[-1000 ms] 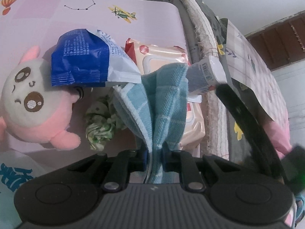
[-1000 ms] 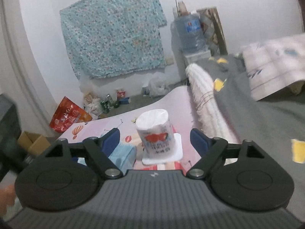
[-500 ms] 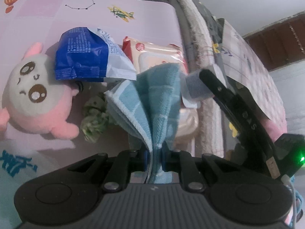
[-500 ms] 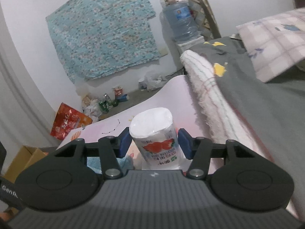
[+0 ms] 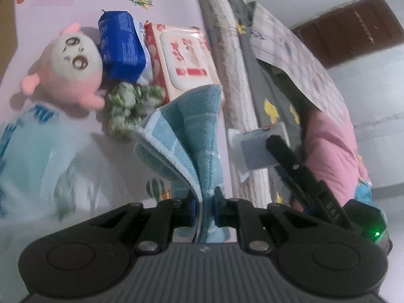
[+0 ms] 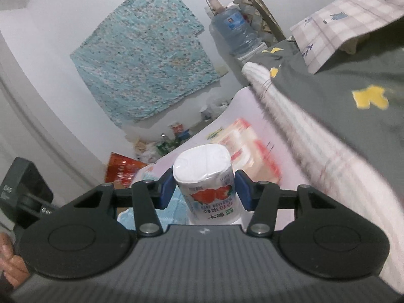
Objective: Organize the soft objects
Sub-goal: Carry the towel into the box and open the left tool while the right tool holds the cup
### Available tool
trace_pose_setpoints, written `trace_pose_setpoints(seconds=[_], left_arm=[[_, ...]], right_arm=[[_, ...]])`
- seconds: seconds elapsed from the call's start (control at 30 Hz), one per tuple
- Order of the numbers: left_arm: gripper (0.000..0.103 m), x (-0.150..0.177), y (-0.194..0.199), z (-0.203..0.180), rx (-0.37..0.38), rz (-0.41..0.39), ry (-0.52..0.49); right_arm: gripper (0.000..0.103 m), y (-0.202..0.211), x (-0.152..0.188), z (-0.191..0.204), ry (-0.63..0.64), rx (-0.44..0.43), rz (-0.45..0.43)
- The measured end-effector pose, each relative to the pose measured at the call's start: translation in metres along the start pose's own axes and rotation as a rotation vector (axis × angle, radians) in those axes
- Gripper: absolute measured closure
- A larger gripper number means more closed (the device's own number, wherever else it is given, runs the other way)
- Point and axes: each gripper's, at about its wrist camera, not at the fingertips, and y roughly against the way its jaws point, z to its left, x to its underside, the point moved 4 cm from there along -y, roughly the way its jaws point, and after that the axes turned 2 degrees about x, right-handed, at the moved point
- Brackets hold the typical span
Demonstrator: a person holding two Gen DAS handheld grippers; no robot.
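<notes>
Left gripper (image 5: 204, 205): your jaws clamp the towel (image 5: 188, 136), which fans forward above the mat (image 5: 50, 7);
Right gripper (image 6: 205, 189): you hold the roll (image 6: 205, 176) upright between the pads, axis vertical, lifted nearer the bed (image 6: 341, 126).

The right claw (image 6: 204, 189) grips a wrapped tissue roll (image 6: 205, 176).

A home bedroom: bed with grey quilt (image 6: 341, 116), water jug (image 6: 233, 29)
</notes>
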Motion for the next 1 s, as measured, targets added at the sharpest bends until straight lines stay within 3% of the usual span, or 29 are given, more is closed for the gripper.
trace_pose_setpoints(seconds=[0.3, 0.57, 0.87, 0.93, 1.0], left_arm=[[0.09, 0.066, 0.08, 0.018, 0.038, -0.105, -0.032], [0.09, 0.105, 0.182, 0.069, 0.039, -0.275, 0.002], [0.09, 0.112, 0.287, 0.15, -0.091, -0.485, 0.049], [0.09, 0.102, 0.295, 0.169, -0.142, -0.487, 0.04], [0.09, 0.086, 0.292, 0.19, -0.173, -0.439, 0.035]], right_arm=[[0.053, 0.057, 0.06, 0.081, -0.023, -0.101, 0.036], [0.053, 0.057, 0.089, 0.179, 0.0, -0.236, 0.095], [0.053, 0.009, 0.112, 0.284, 0.01, -0.387, 0.202], [0.053, 0.0, 0.12, 0.302, 0.011, -0.401, 0.221], [0.053, -0.007, 0.128, 0.315, 0.003, -0.408, 0.237]])
